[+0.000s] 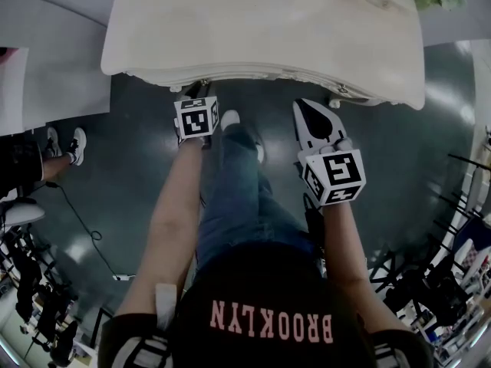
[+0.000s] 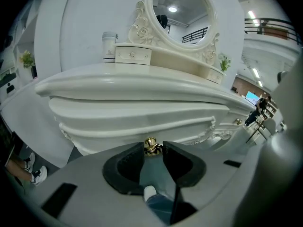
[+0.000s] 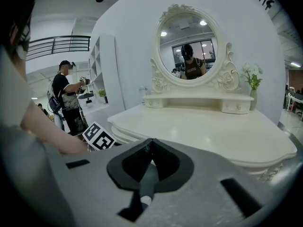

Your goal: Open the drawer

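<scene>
As we stand before the white dressing table (image 1: 261,29), our left gripper (image 2: 153,146) has its two dark jaws pressed on the small gold knob (image 2: 150,143) of the drawer (image 2: 118,121). The knob is pinched at the very tips of the jaws. The drawer runs along the table's front, directly below the curved tabletop, and its knob sits at about the middle of that front. We cannot tell whether the drawer stands out from the table at all. From the head view the tabletop's edge hides both the drawer and the left jaw tips.

Our right gripper (image 3: 151,141) hangs free in front of the table's right half. Its jaws are together with nothing between them, and it touches neither the table nor the drawer. A second, smaller knob (image 2: 238,122) shows further along the table's front.

At the back of the tabletop an oval mirror (image 3: 188,51) rises in a carved frame, with small drawers (image 2: 133,55) at its foot. A white jar (image 2: 109,45) stands at one end and a sprig of flowers (image 3: 251,77) at the other. Off to the table's left side, well apart from it, another person (image 3: 66,93) stands.
</scene>
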`<control>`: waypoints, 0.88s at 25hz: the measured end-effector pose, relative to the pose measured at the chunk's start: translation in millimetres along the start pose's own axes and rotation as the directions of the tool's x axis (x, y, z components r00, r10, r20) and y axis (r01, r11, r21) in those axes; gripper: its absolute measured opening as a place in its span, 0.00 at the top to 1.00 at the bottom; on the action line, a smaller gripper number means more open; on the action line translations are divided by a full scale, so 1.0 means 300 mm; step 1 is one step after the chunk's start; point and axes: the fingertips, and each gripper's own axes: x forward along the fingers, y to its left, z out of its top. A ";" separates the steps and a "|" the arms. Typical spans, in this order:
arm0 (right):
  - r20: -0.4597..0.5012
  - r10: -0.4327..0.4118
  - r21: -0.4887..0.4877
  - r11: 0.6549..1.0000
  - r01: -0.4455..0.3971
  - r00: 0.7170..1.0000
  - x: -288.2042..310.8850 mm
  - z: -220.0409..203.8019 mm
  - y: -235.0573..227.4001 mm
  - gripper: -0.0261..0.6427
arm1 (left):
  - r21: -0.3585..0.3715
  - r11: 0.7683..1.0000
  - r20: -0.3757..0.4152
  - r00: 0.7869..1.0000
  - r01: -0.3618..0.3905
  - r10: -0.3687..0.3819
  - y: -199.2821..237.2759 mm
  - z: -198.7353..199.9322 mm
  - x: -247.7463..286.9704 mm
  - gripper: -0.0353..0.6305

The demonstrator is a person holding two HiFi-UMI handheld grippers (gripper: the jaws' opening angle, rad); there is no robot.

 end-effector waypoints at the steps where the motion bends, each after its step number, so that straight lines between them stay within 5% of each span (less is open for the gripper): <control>1: 0.002 0.001 0.001 1.000 -0.001 1.000 -0.010 -0.002 0.000 0.97 | -0.001 1.000 -0.003 1.000 0.000 0.000 -0.002 -0.005 -0.006 0.77; 22: 0.033 0.059 -0.029 0.998 -0.058 0.998 -0.136 -0.045 0.133 0.97 | -0.025 0.999 -0.067 0.997 0.042 -0.043 -0.029 -0.205 -0.162 0.77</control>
